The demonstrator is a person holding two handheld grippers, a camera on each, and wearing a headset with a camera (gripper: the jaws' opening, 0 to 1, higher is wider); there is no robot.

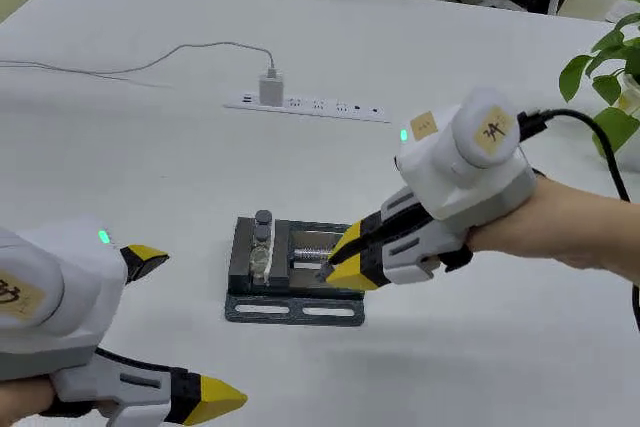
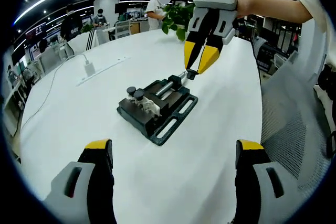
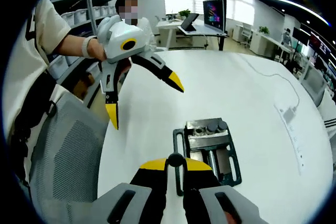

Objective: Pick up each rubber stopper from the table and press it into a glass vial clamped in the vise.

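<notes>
On white table (image 1: 150, 137), ahead of both pairs of jaws: black vise (image 1: 300, 302). Left gripper (image 2: 174, 145) spread wide, holding nothing, well short of vise, vise lined up between its two tips. Right gripper (image 1: 340, 257) closed on black knob (image 3: 176, 159) at near end of vise screw. Beyond those closed jaws, clamped at vise's far end: glass vials (image 1: 261, 257), dark stoppers (image 3: 212, 126) seated on top.

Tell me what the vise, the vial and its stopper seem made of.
Vise: dark matte body, shiny threaded screw; likely painted metal. Vial: clear, see-through, with glints; looks like glass. Stopper: dull grey, no shine; consistent with rubber, though plastic can't be excluded.
</notes>
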